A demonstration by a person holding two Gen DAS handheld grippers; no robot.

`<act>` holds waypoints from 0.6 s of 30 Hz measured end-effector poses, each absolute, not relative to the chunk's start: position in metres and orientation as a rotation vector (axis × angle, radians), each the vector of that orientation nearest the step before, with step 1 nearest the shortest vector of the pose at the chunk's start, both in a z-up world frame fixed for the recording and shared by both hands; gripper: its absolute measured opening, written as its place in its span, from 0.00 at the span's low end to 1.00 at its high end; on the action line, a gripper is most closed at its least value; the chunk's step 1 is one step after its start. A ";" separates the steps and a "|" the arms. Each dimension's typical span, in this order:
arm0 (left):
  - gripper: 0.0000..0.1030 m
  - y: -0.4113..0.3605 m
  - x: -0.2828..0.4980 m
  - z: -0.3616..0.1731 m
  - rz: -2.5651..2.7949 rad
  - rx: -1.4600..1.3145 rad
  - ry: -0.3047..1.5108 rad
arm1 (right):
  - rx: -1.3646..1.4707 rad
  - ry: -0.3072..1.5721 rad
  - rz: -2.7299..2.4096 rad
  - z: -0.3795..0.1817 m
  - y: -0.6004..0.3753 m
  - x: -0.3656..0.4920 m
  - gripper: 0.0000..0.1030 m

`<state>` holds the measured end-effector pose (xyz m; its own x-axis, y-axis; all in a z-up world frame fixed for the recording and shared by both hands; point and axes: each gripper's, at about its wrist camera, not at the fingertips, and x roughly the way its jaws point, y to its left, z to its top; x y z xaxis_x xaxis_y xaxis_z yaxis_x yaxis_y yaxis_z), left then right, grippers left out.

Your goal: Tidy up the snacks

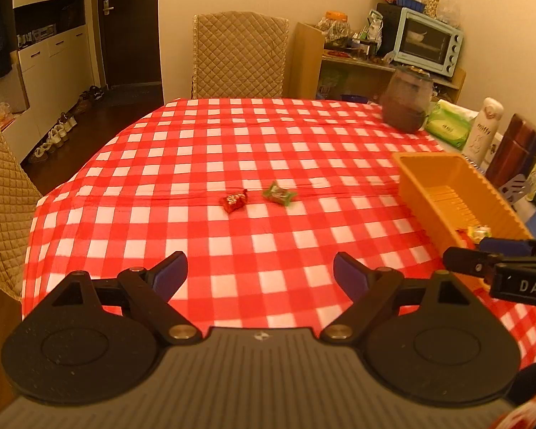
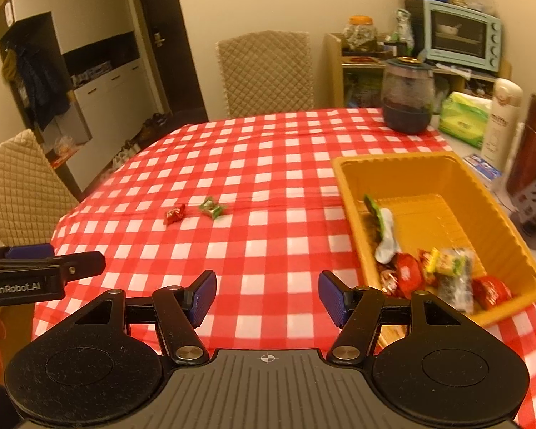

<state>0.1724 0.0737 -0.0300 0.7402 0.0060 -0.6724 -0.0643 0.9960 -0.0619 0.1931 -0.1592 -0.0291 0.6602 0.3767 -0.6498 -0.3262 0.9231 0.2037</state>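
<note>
Two wrapped sweets lie side by side mid-table: a red candy (image 1: 235, 201) (image 2: 174, 213) and a green candy (image 1: 279, 195) (image 2: 212, 207). An orange bin (image 1: 457, 200) (image 2: 343, 175) stands at the right, holding several snack packets (image 2: 446, 275). My left gripper (image 1: 260, 271) hovers over the cloth short of the two candies, open, nothing between its blue pads. My right gripper (image 2: 267, 296) is open too and empty, just left of the bin's near corner. In each wrist view the other gripper's finger pokes in from the side.
The red-checked tablecloth (image 1: 232, 136) covers the table. A dark glass jar (image 2: 407, 96) stands at the back right, with a green tissue pack (image 2: 462, 118), a white bottle (image 2: 500, 121) and a brown flask (image 2: 532, 143) along the right edge. Quilted chairs (image 1: 239, 53) stand behind and at left.
</note>
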 end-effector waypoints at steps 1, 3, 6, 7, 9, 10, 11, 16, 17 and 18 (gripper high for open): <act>0.85 0.077 0.177 -0.033 0.040 -0.076 0.737 | 0.065 0.749 0.405 -0.031 -0.156 0.198 0.62; 0.85 0.084 0.187 -0.038 0.048 -0.062 0.735 | 0.052 0.739 0.424 -0.035 -0.148 0.208 0.62; 0.84 0.096 0.202 -0.050 0.050 -0.058 0.740 | 0.025 0.727 0.456 -0.042 -0.135 0.224 0.62; 0.84 0.100 0.206 -0.053 0.047 -0.056 0.738 | 0.017 0.724 0.466 -0.045 -0.130 0.229 0.61; 0.84 0.104 0.216 -0.062 0.045 -0.029 0.735 | 0.003 0.716 0.486 -0.052 -0.120 0.240 0.62; 0.84 0.106 0.221 -0.066 0.045 -0.011 0.733 | -0.004 0.713 0.492 -0.055 -0.116 0.245 0.62; 0.84 0.108 0.226 -0.071 0.044 0.003 0.734 | -0.010 0.714 0.497 -0.059 -0.111 0.252 0.62; 0.82 0.116 0.250 -0.093 0.026 0.027 0.730 | -0.033 0.710 0.531 -0.078 -0.090 0.279 0.61; 0.80 0.117 0.254 -0.097 0.021 0.034 0.730 | -0.041 0.712 0.540 -0.082 -0.086 0.284 0.61; 0.80 0.118 0.258 -0.100 0.015 0.040 0.730 | -0.049 0.714 0.547 -0.086 -0.082 0.290 0.61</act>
<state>0.2578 0.1184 -0.1003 0.7450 0.0277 -0.6665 0.0000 0.9991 0.0415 0.2899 -0.0819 -0.0860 0.6221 0.4592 -0.6341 -0.4921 0.8593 0.1395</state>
